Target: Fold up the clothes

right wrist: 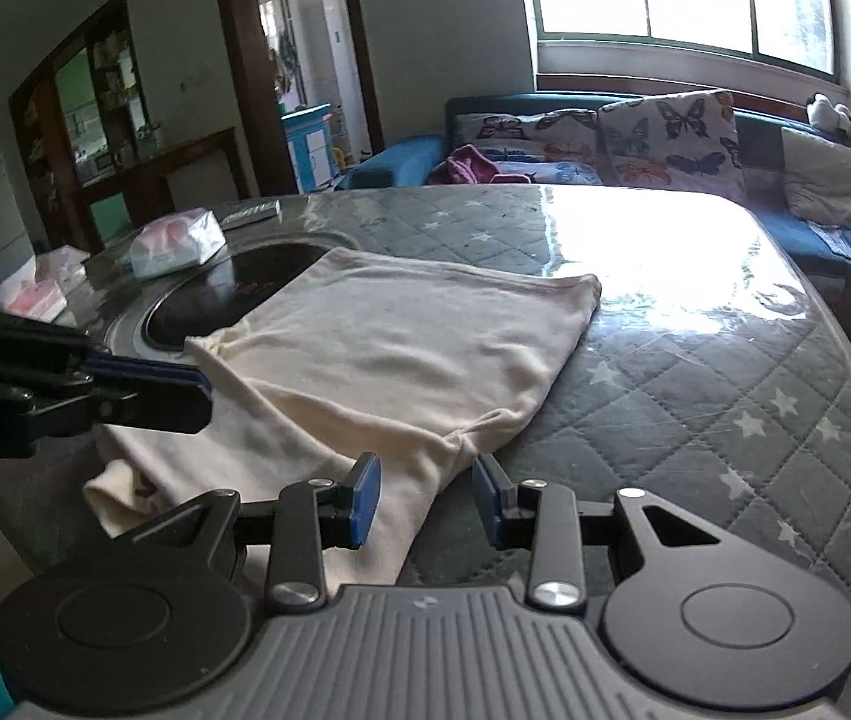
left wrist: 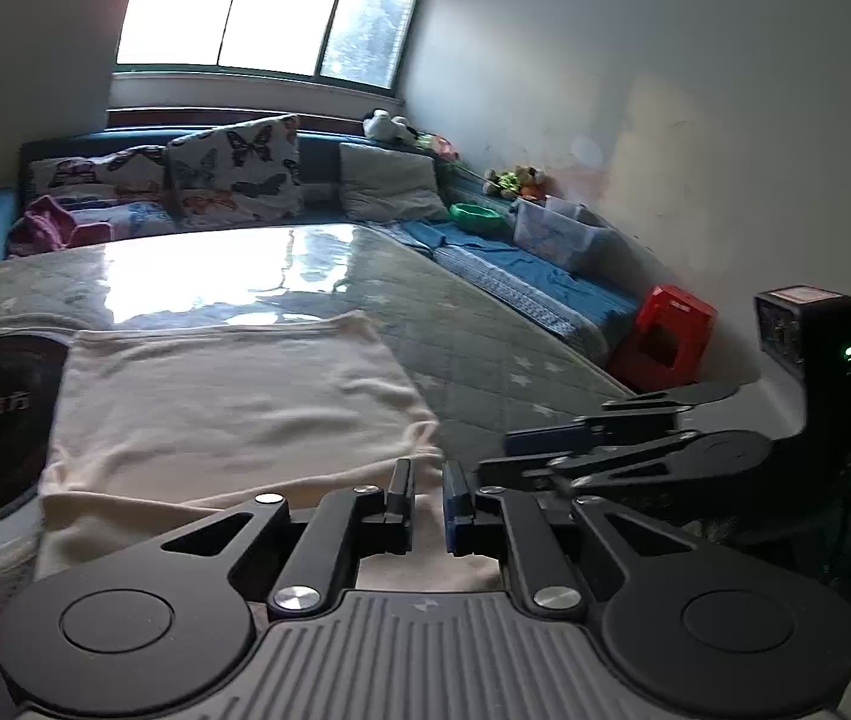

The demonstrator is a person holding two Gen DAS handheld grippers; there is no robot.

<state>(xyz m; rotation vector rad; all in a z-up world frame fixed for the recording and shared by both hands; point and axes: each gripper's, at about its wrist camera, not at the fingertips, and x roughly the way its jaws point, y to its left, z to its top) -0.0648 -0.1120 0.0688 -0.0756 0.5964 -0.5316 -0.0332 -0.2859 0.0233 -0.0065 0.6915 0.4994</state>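
Observation:
A cream garment [left wrist: 233,402] lies partly folded and flat on the quilted grey table cover [left wrist: 485,348]. It also shows in the right wrist view [right wrist: 389,354], with a loose end near the table's front edge. My left gripper [left wrist: 429,501] hovers over the garment's near edge, jaws slightly apart and empty. My right gripper [right wrist: 428,501] is open above the garment's near right corner, holding nothing. Each gripper shows from the side in the other's view, the right one [left wrist: 551,441] and the left one [right wrist: 185,390].
A dark round inset [right wrist: 233,294] in the table lies partly under the garment. Tissue packs [right wrist: 176,243] and a remote [right wrist: 248,213] sit at the far left. A sofa with butterfly cushions [right wrist: 665,132] stands behind, a red box [left wrist: 665,336] to the right.

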